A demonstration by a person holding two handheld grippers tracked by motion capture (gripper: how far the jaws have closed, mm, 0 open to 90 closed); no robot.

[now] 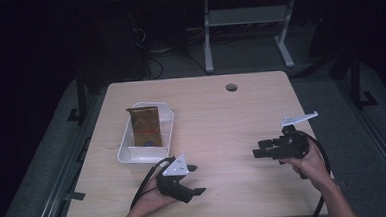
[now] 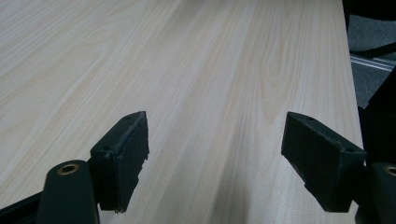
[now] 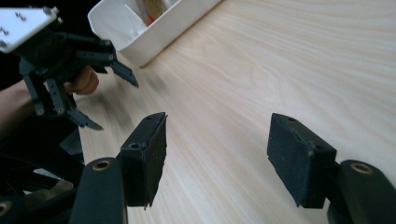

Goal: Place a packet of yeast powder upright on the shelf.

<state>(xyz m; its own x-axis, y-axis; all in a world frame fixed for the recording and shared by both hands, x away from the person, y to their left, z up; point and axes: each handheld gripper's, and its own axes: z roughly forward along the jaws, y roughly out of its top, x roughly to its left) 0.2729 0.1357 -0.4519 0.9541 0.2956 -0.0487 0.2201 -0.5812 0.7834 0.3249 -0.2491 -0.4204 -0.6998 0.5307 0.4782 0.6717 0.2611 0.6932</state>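
Observation:
A white plastic bin (image 1: 125,153) stands on the left half of the wooden table (image 1: 221,112), and a brown and gold packet (image 1: 145,126) leans inside it. Just in front of the bin's near right corner, my left gripper (image 1: 195,179) is held in a hand, open and empty, jaws pointing right over bare wood (image 2: 215,126). At the right, my right gripper (image 1: 259,149) is also open and empty, pointing left across the table. Its own view looks between its jaws (image 3: 217,121) at the left gripper (image 3: 116,105), the bin (image 3: 116,23) and the packet (image 3: 152,7).
A round cable hole (image 1: 231,87) sits near the table's far edge. Bare wood lies between the two grippers. The table's right edge (image 2: 349,70) drops to grey floor. A white desk frame (image 1: 246,20) stands on the dark floor beyond the table.

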